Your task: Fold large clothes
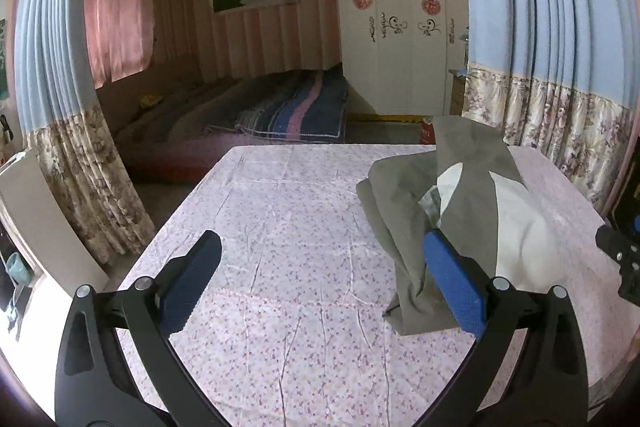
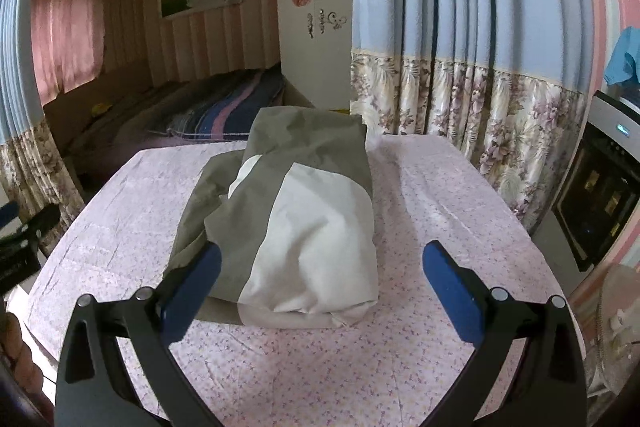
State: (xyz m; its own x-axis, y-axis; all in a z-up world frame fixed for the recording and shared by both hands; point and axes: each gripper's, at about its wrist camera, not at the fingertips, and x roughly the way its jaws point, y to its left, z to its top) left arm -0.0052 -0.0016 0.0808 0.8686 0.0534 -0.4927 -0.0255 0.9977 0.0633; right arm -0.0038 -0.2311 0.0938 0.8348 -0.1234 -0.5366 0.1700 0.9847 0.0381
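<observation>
A large olive-grey and white garment (image 2: pixel 304 211) lies bunched in a loose folded heap on a table covered with a pink floral cloth (image 2: pixel 440 195). In the left wrist view the garment (image 1: pixel 460 195) sits to the right. My left gripper (image 1: pixel 320 279) is open and empty, its right finger in front of the garment's left edge. My right gripper (image 2: pixel 320 283) is open and empty, with the heap's near end between its fingers; I cannot tell if the left finger touches the cloth. The right gripper's body shows at the far right of the left wrist view (image 1: pixel 622 259).
Blue curtains with floral hems (image 2: pixel 460 87) hang close behind the table on the right and at the left (image 1: pixel 68 147). A bed with a striped blanket (image 1: pixel 288 111) and a white wardrobe (image 1: pixel 400 27) stand beyond. A dark appliance (image 2: pixel 600 195) is at the right.
</observation>
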